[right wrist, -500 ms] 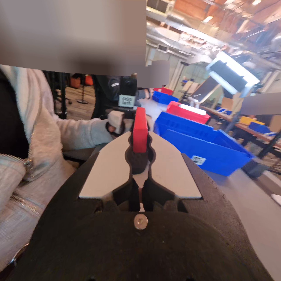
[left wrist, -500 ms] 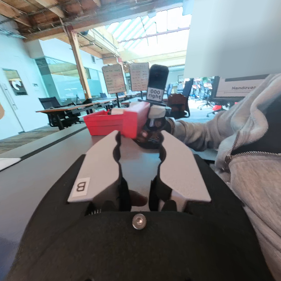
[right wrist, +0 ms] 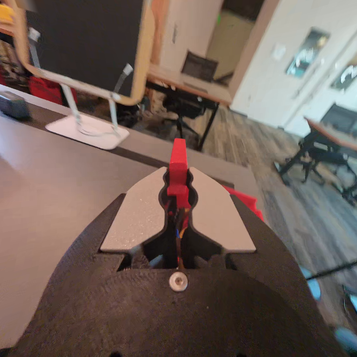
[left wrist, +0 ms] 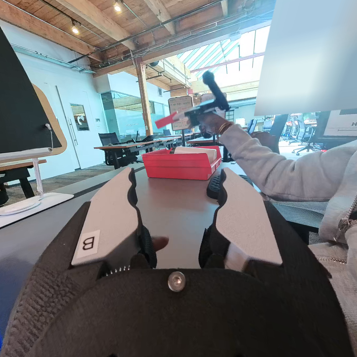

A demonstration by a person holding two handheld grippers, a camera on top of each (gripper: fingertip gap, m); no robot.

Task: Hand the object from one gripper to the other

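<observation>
Red block held high in the right gripper, left gripper open and empty below.

On the grey table [left wrist: 173, 208] stands a red bin [left wrist: 179, 166] with a white cylinder in it; above and beyond it the right gripper [left wrist: 180, 118] is raised in the air, well apart from the left gripper [left wrist: 177, 185]. The left one has its fingers spread wide with nothing between them, low over the table. The right one is closed on the red block [right wrist: 178, 173], which sits between the pads and sticks out forward past the fingertips. From the left wrist view the block [left wrist: 165, 121] lies up and ahead, its long axis pointing left and a little downward. I judge that the free end is the part which the left fingers can take.
</observation>
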